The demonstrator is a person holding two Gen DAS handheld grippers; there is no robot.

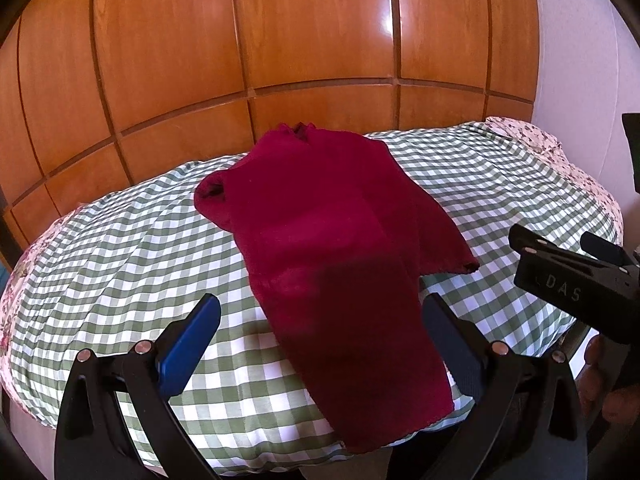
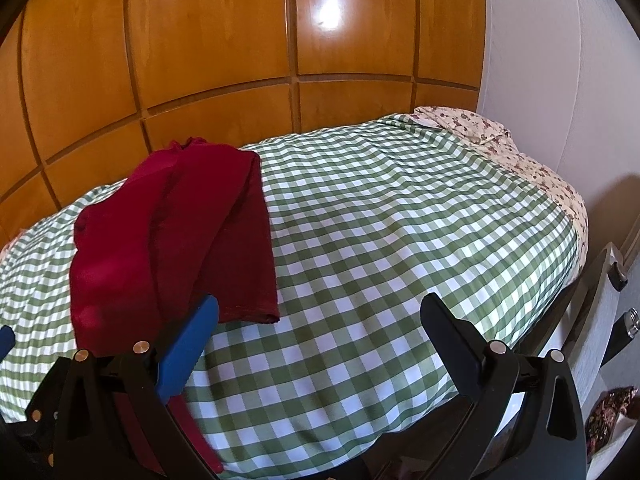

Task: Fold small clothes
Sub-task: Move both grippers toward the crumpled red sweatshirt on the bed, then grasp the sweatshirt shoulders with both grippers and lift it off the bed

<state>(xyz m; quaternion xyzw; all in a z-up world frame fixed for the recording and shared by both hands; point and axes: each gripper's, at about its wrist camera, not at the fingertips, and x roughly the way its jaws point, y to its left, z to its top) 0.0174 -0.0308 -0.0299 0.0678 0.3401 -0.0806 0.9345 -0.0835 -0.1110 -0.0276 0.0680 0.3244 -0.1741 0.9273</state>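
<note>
- Left wrist view: a dark red sweater (image 1: 336, 248) lies lengthwise across the green-checked bedspread (image 1: 120, 248), its hem hanging over the near edge and its neck toward the far edge by the wooden wardrobe (image 1: 248, 40).
- One sleeve lies out flat toward the right, the other is bunched at the left.
- The left gripper (image 1: 320, 312) hovers above the hem, fingers spread wide, holding nothing.
- The right gripper (image 2: 320, 312) hovers over bare bedspread just right of the sweater, jaws equally wide and empty.
</note>
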